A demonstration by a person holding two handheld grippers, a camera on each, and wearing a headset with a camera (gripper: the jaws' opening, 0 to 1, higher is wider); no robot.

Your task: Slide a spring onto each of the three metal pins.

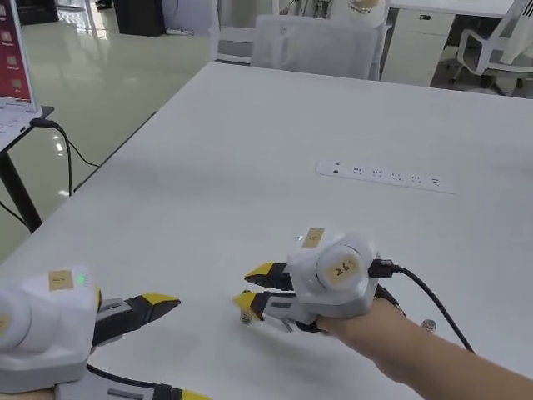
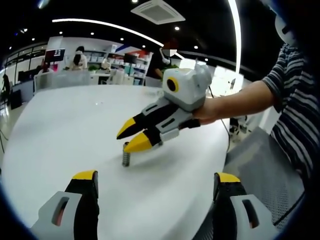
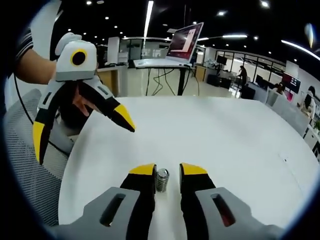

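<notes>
A power strip (image 1: 385, 177) lies well back on the white table (image 1: 250, 142). The left gripper (image 2: 156, 176) gapes wide, empty. The right gripper (image 3: 167, 170), jaws narrowly parted, flanks a short ribbed spring (image 3: 161, 179) standing upright.

The white-bodied left gripper (image 1: 169, 346), with black jaws tipped in yellow, sits low at the table's near edge. Its jaws are spread wide and point right. The matching right gripper (image 1: 252, 287), at the end of a bare forearm (image 1: 433, 358), points left toward it. It tilts down to the tabletop, with its jaws a narrow gap apart.
</notes>
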